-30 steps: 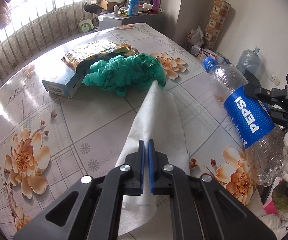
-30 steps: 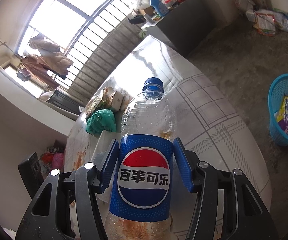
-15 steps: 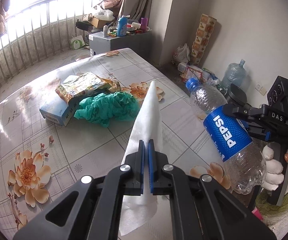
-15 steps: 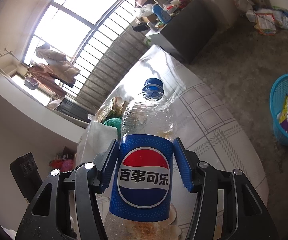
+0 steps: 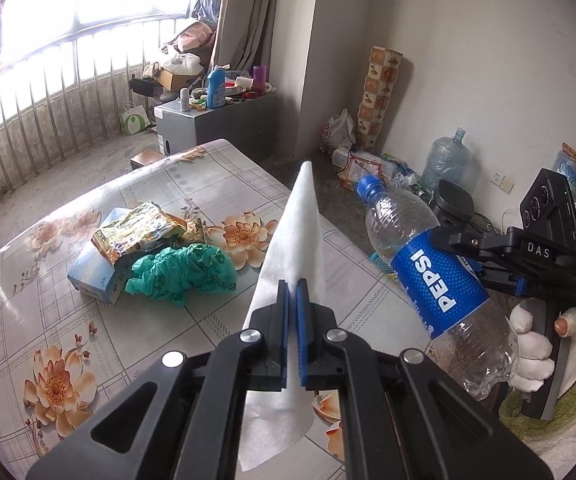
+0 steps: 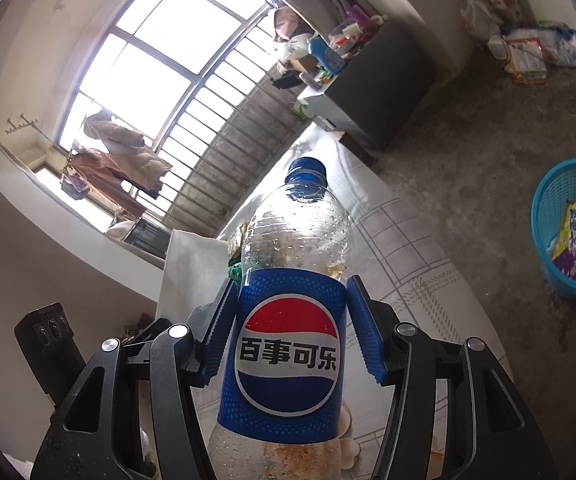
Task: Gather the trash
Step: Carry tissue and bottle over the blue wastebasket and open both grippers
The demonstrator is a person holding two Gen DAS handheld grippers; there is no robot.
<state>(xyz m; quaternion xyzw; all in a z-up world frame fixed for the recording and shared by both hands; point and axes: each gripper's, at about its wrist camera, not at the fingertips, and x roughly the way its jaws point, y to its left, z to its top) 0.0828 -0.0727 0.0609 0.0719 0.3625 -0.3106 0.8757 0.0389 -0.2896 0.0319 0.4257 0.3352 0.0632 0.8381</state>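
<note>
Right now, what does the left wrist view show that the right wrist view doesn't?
Left wrist only: the left gripper shut on the tissue, plus the green bag, snack wrapper and blue box left on the table. Right wrist only: the blue basket on the floor, wrappers already in it. Both: the bottle held in the right gripper, and the tissue.

Bottle (image 5: 435,276) label reads PEPSI, 百事可乐; gripper (image 5: 543,268) seemingly DAS.
</note>
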